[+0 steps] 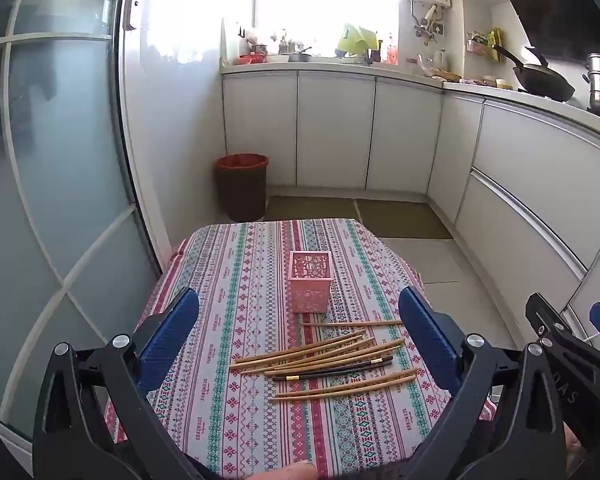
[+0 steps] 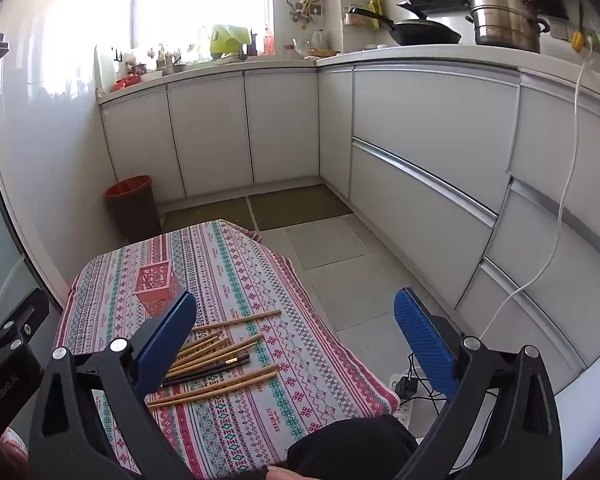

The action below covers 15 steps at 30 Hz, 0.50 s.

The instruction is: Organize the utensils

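Observation:
Several bamboo chopsticks (image 1: 320,354) and a dark pair with gold bands (image 1: 334,370) lie loose on a small table with a patterned cloth (image 1: 236,264). A pink lattice holder (image 1: 310,281) stands upright just beyond them, empty as far as I can see. My left gripper (image 1: 299,310) is open and empty, held above the near side of the pile. My right gripper (image 2: 296,314) is open and empty over the table's right edge; the chopsticks (image 2: 220,356) and the holder (image 2: 153,280) lie to its left.
A dark bin with a red liner (image 1: 242,186) stands on the floor beyond the table. White kitchen cabinets (image 2: 420,152) run along the back and right. A power strip with cables (image 2: 408,392) lies on the floor right of the table. A glass door (image 1: 60,160) is at left.

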{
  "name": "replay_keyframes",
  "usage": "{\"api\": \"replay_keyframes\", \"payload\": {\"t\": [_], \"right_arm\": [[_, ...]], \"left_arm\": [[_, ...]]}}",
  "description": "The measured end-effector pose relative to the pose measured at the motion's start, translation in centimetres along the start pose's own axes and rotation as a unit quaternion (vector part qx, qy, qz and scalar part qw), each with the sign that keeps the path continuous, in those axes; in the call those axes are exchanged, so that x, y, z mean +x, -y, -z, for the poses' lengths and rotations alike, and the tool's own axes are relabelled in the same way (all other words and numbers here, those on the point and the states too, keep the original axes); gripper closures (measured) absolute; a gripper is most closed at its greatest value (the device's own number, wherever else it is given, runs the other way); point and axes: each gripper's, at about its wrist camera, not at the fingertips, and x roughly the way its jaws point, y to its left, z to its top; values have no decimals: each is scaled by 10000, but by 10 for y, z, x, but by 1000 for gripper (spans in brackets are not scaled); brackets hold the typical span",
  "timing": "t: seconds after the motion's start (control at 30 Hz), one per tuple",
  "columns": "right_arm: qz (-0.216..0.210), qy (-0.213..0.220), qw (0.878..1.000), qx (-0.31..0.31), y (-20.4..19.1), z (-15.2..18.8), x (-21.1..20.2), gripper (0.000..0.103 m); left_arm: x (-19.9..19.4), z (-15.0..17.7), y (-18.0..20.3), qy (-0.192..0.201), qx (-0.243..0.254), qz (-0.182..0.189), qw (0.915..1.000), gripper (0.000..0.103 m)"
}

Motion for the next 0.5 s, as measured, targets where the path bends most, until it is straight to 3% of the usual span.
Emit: {"api": "replay_keyframes", "payload": {"t": [0.5], "right_arm": [[-30, -127, 9999, 25, -1, 0, 8, 7]], "left_arm": [[6, -1, -2, -123, -22, -45, 9999, 7]]}}
